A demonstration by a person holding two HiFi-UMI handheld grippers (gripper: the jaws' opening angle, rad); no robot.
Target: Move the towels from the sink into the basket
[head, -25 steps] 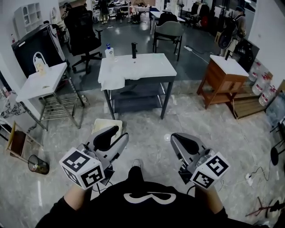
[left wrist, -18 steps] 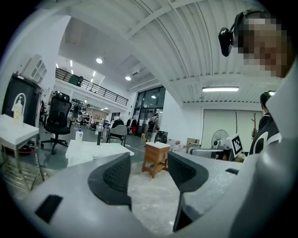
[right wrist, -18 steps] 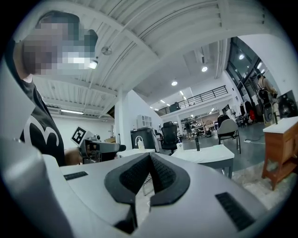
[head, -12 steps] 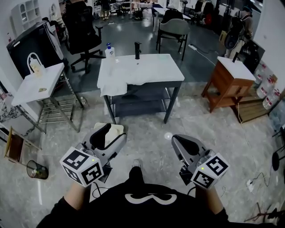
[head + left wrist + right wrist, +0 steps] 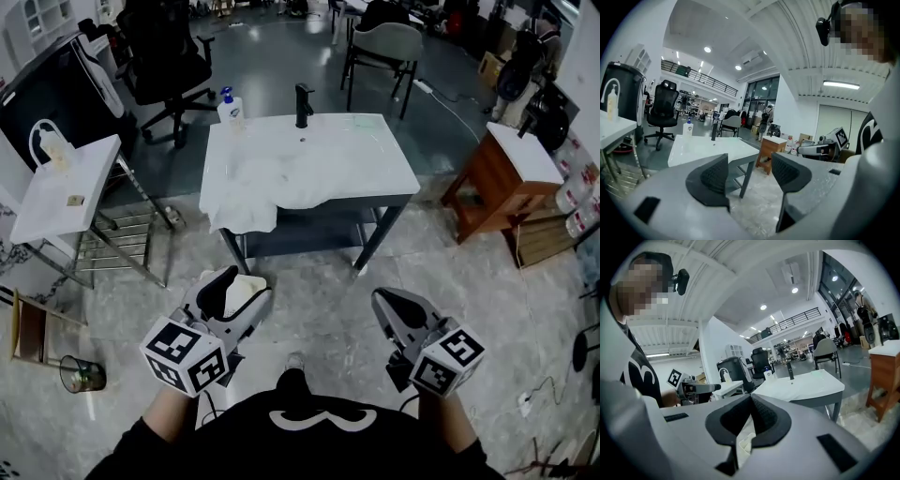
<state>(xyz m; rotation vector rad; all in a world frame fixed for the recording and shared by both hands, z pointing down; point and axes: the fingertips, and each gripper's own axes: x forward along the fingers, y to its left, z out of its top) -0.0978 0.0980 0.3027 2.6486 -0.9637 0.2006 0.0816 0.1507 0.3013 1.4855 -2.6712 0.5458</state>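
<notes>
Your left tool (image 5: 749, 161): low, near level, jaws just opening, empty. Your right tool (image 5: 382, 300): alongside, jaws together. White towels (image 5: 281, 183): on sink counter (image 5: 375, 141) (one overhangs the edge). Basket (image 5: 241, 292): floor, half-hidden by left tool.

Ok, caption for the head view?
Towels spread across the sink; left gripper just opened, nothing between its jaws; right gripper shut.

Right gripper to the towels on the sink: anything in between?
Only bare floor lies between the right gripper and the towels on the sink, seen in the head view.
</notes>
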